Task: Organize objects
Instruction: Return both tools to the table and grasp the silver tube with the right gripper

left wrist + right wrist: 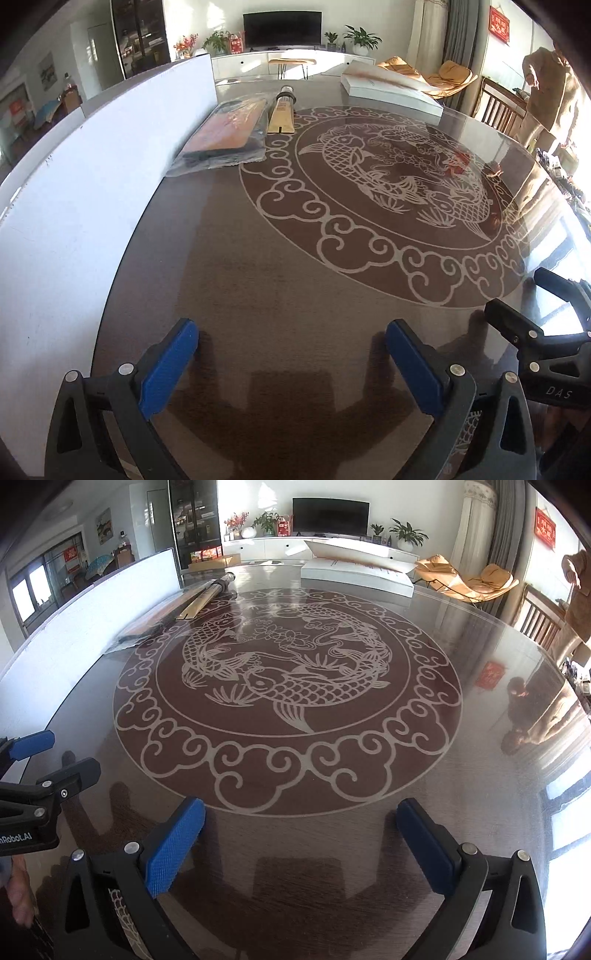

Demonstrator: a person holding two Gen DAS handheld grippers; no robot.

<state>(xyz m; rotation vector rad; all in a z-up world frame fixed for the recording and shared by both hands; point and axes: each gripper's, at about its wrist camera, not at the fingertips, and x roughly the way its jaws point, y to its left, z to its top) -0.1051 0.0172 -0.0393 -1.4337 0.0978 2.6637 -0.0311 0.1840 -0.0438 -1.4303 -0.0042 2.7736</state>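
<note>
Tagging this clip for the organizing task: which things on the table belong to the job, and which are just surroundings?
Job items:
plastic-wrapped flat package
tan box with a capped tube
white flat box

Just lying about:
white board along the table edge
television
potted plants
orange chair

My right gripper [301, 843] hangs wide open over the near edge of the tabletop [461, 775], nothing between its blue pads [175, 849]. At the far left edge lie a scroll [207, 596] and a flat packet [155, 622]; a white box [356, 572] sits at the far edge.
</note>
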